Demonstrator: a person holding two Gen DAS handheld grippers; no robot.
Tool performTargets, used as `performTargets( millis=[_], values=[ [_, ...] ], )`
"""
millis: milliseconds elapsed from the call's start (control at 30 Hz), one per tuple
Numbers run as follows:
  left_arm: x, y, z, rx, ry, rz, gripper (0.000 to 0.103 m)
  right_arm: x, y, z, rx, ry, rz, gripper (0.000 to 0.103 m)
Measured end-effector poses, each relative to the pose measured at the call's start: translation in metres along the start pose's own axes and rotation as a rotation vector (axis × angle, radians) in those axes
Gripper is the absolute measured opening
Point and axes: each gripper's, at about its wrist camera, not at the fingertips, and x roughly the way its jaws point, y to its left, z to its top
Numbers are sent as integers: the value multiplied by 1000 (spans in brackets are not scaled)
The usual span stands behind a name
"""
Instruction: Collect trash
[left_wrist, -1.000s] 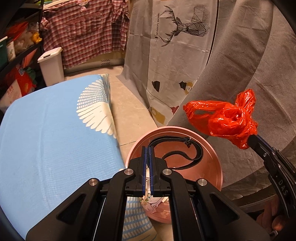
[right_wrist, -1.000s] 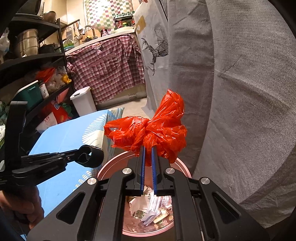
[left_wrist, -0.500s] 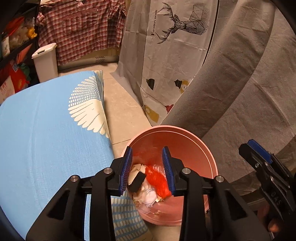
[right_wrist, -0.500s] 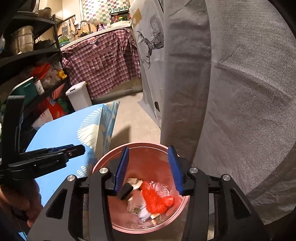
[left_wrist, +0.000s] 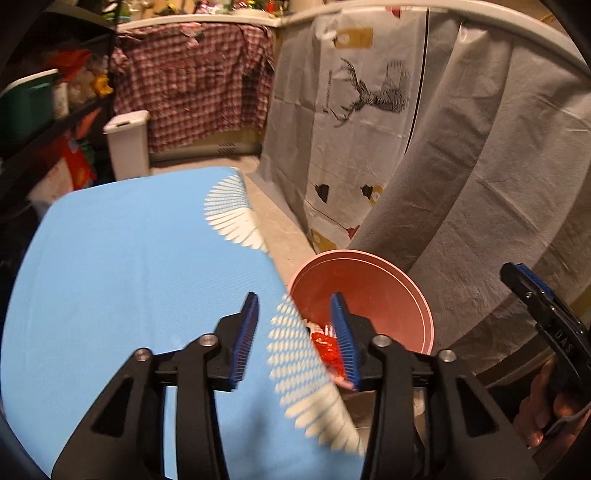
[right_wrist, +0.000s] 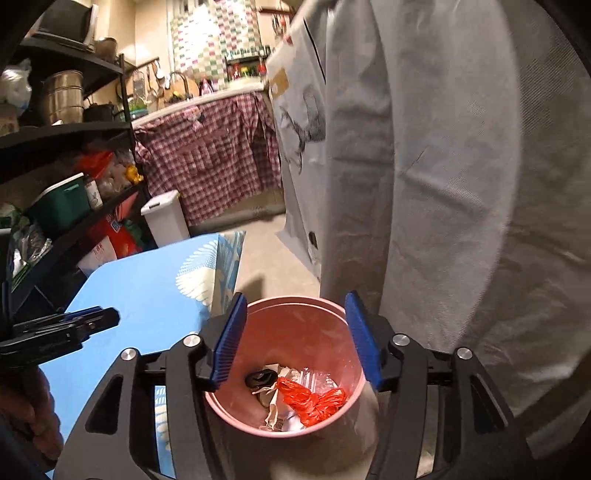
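Both grippers have just been opening and neither has anything between its blue pads now — the right gripper (right_wrist: 293, 336) hangs spread right over the pink bin (right_wrist: 295, 306), and the left gripper (left_wrist: 295, 334) is spread above the edge of the blue table cover (left_wrist: 129, 266), with the bin just past its right-hand finger. The red plastic bag (right_wrist: 314, 400) is down inside the bin, crumpled on top of white paper scraps (right_wrist: 273, 406) and next to a small black piece (right_wrist: 260, 378) — not touching either gripper. The bin stands on the floor between the blue cover and the grey cloth (right_wrist: 461, 221) hanging beside it.
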Motion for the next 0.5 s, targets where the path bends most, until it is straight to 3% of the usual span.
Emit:
performTargets(
  millis=[167,367,500],
  values=[
    [-44,3,-25,-15,-41,41,52,-42,13,-10,-38,-70,-29,64],
    [-87,-6,-54,-8,-86,93,65,-79,25,-32,-64,-74,-33,65],
    [-109,-15,-79,-6,-120,136,69,-99,30,-47,-85,-61,-51,72]
  ],
)
